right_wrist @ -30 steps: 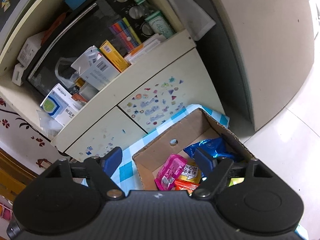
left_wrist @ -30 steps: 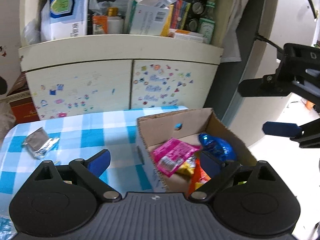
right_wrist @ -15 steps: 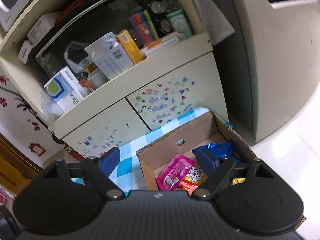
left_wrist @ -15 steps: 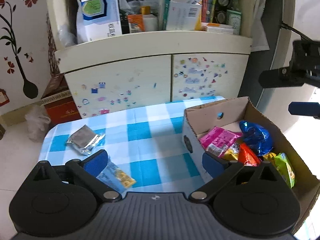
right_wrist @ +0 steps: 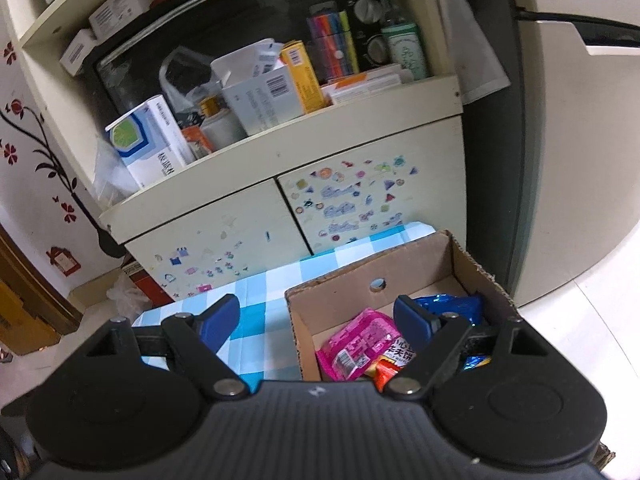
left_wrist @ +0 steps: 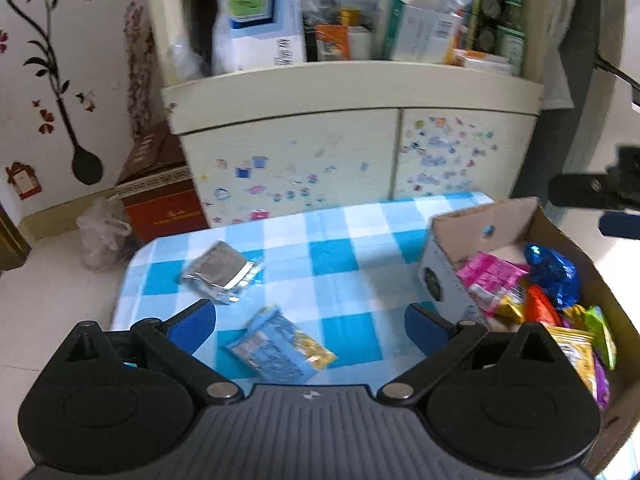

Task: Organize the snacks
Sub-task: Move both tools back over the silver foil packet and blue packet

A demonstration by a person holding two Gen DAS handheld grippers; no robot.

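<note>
Lying between spread left gripper [left_wrist: 310, 320] jaws, untouched: blue snack packet [left_wrist: 280, 346].

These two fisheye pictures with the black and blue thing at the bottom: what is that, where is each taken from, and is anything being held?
No robot here: a person holds one pair of tongs in each hand, and a camera on each looks forward along its two blue-tipped fingers.

The left wrist view shows the left tongs, open and empty, above a blue-checked tablecloth. On the cloth lie a silver packet and a blue-and-yellow packet. To the right stands a cardboard box already holding snacks, among them a pink packet and a shiny blue packet.

The right wrist view shows the right tongs, also open and empty, over the same box. They also appear at the right edge of the left view.

Behind is a cream cabinet with stickers.
</note>
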